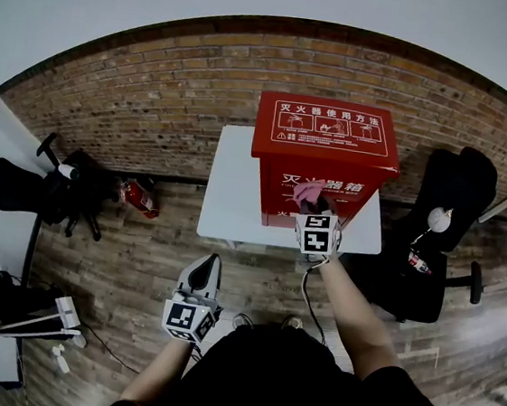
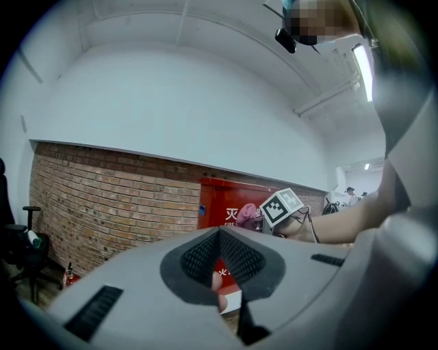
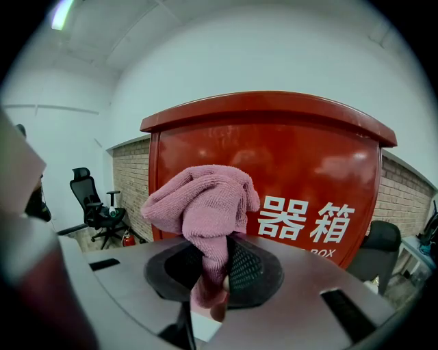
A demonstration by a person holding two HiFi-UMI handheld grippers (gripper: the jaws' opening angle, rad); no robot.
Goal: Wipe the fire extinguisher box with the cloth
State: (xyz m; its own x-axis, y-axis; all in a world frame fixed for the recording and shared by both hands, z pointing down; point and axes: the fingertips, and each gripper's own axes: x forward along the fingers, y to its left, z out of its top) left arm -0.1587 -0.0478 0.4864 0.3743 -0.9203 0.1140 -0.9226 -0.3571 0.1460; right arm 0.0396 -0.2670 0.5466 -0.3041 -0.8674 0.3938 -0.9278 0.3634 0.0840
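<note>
head view: high, steeply down, box at 1 o'clock | left gripper view: low, well back, tilted up | right gripper view: just beside box front | shared: box front, brick wall

Right arm extended forward, right gripper jaws clamped on cloth, left arm held low, left gripper jaws together, nothing between them.

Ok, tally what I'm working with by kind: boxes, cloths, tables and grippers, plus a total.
Red metal fire extinguisher box: 1
Pink terry cloth: 1
White rectangular table: 1
Grey two-jaw grippers: 2, left gripper and right gripper
Total: 5
</note>
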